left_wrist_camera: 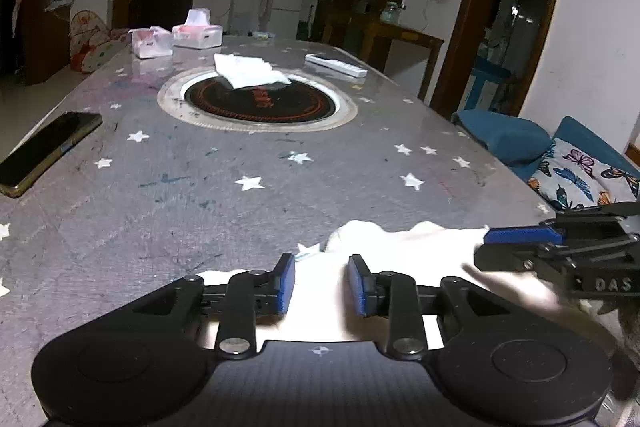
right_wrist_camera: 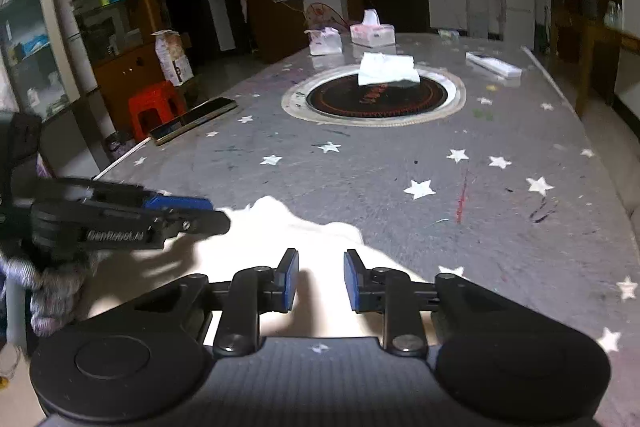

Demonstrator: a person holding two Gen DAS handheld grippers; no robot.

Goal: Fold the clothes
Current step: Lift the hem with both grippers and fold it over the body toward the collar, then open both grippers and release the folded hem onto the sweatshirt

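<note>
A white garment [left_wrist_camera: 420, 239] lies bunched at the near edge of the grey star-patterned table [left_wrist_camera: 240, 211]. In the left wrist view my left gripper [left_wrist_camera: 322, 283] is over its left part. The blue pads stand apart and white cloth shows in the gap below them. My right gripper [left_wrist_camera: 516, 247] comes in from the right, its tip on the garment's right end. In the right wrist view my right gripper [right_wrist_camera: 321, 279] hovers over the garment [right_wrist_camera: 280, 223] with its pads apart too. The left gripper [right_wrist_camera: 196, 213] reaches in from the left at the cloth's edge.
A dark phone [left_wrist_camera: 44, 151] lies near the table's left edge. A round black inset [left_wrist_camera: 256, 103] at mid-table carries a white tissue [left_wrist_camera: 250, 71]. Tissue boxes [left_wrist_camera: 198, 31] and a white remote [left_wrist_camera: 336, 65] lie beyond. Blue sofa cushions [left_wrist_camera: 504, 139] are at the right, a red stool [right_wrist_camera: 154, 107] at the left.
</note>
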